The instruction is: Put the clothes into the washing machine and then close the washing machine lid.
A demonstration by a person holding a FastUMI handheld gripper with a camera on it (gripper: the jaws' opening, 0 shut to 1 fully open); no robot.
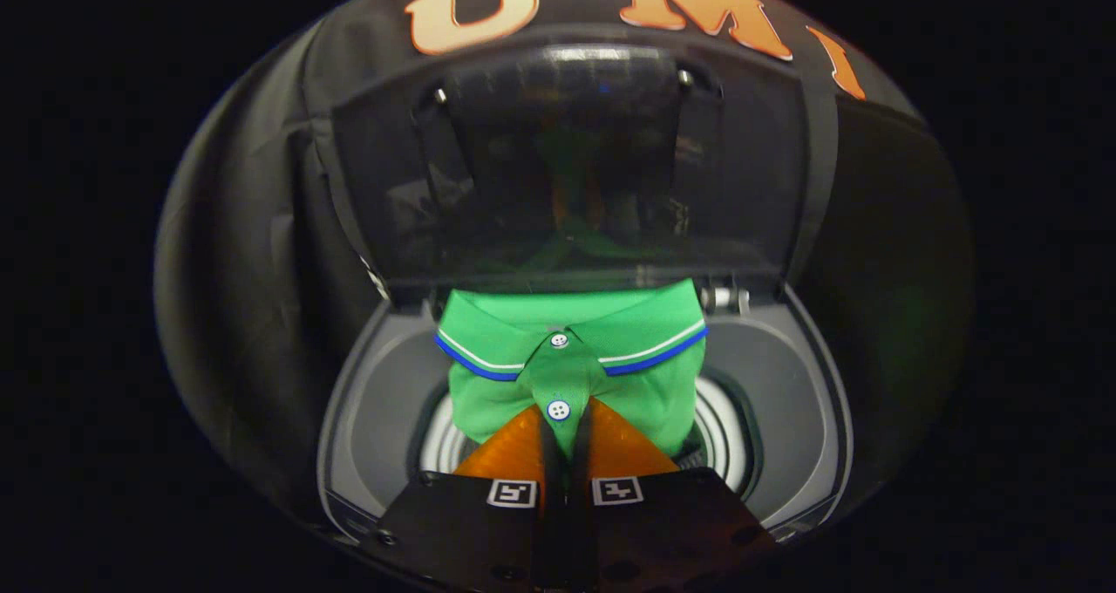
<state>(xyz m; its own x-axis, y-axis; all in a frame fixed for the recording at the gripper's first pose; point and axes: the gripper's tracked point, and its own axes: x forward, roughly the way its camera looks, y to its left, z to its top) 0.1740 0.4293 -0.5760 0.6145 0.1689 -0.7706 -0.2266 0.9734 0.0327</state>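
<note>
1. While the hand-held gripper (568,440) hangs over the open top of the washing machine (785,375), its two orange fingers (514,449) stand almost together, a fold of green cloth pinched in the narrow gap between them; grasp on the shirt, both fingers pressing.
2. Green polo shirt (575,362): held at the button placket, just ahead of the fingertips. Collar uppermost, spread to both sides, edged with a white and a blue stripe. Two white buttons (559,410) visible, one at the collar and one lower, right at the fingertips. The body of the shirt hangs down over the mouth of the drum; how deep it reaches I cannot tell.
3. Washing machine: top-loading, grey surround with rounded corners. Contents of the opening: the lower part of the shirt only, as far as can be seen.
4. Drum (724,440): pale ribbed rim showing on both sides of the shirt, partly hidden by cloth and fingers.
5. Lid (567,166): raised, standing upright beyond the shirt, dark and glossy, with a dim green reflection of the shirt in it. A hinge (725,298) shows at its lower right corner.
6. Gripper body: black, with two square black-and-white markers (512,493) behind the fingers.
</note>
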